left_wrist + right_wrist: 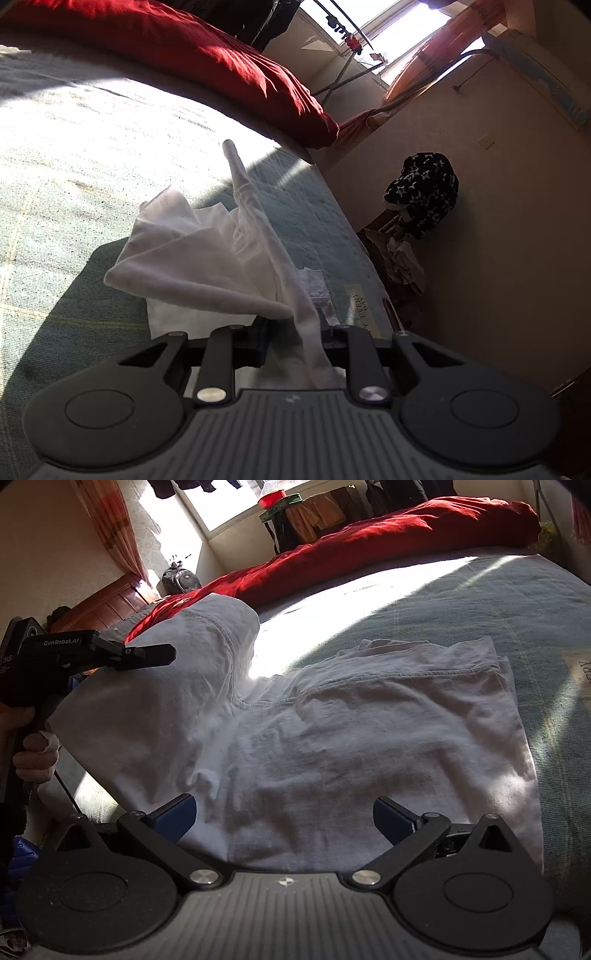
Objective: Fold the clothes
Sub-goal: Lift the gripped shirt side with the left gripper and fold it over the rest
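Left gripper (pixel 295 332) pinches a lifted fold of the white cotton t-shirt (pixel 332 746) above the pale green bedspread (pixel 480 602) near its left edge, while right gripper (pixel 284 812) hangs spread over the shirt's near hem.

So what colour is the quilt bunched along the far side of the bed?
Red quilt, clearest in the right wrist view.

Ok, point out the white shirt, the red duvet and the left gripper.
white shirt (pixel 332 746): right wrist view, flat middle of the cloth.
red duvet (pixel 424 528): right wrist view, sunlit top fold.
left gripper (pixel 147 657): right wrist view, black finger.
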`<state>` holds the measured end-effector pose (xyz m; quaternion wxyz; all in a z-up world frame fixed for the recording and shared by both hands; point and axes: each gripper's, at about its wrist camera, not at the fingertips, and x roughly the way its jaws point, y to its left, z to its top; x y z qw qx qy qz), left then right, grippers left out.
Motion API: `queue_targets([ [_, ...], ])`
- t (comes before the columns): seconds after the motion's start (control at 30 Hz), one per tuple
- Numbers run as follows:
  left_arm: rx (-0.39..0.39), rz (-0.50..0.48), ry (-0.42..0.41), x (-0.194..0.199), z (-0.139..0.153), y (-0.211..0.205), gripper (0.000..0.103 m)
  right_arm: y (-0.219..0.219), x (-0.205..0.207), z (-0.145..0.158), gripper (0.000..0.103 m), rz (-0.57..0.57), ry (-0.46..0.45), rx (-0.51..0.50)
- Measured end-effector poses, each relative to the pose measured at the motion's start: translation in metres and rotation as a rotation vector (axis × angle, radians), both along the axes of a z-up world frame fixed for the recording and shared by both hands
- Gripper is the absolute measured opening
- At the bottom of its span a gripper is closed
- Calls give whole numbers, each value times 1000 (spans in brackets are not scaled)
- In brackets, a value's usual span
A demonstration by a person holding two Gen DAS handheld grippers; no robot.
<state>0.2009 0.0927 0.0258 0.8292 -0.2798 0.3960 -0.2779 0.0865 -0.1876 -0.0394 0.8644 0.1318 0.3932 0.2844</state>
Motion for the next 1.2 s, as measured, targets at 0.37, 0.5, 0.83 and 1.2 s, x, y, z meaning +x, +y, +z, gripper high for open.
queue_targets([
  [0.37,-49,-62,-5,19,12,-53,20,-37,-15,4,103,-52,-8,7],
  [0.5,-54,-91,11,29,7,-75,19,-54,-21,5,103,-84,-11,18],
  [0.83,-25,-159,66,49,-13,-127,19,-83,-30,4,103,-143,-10,31],
  [1.2,44,-189,161,73,-51,-173,20,-105,-34,0,103,-199,0,42],
])
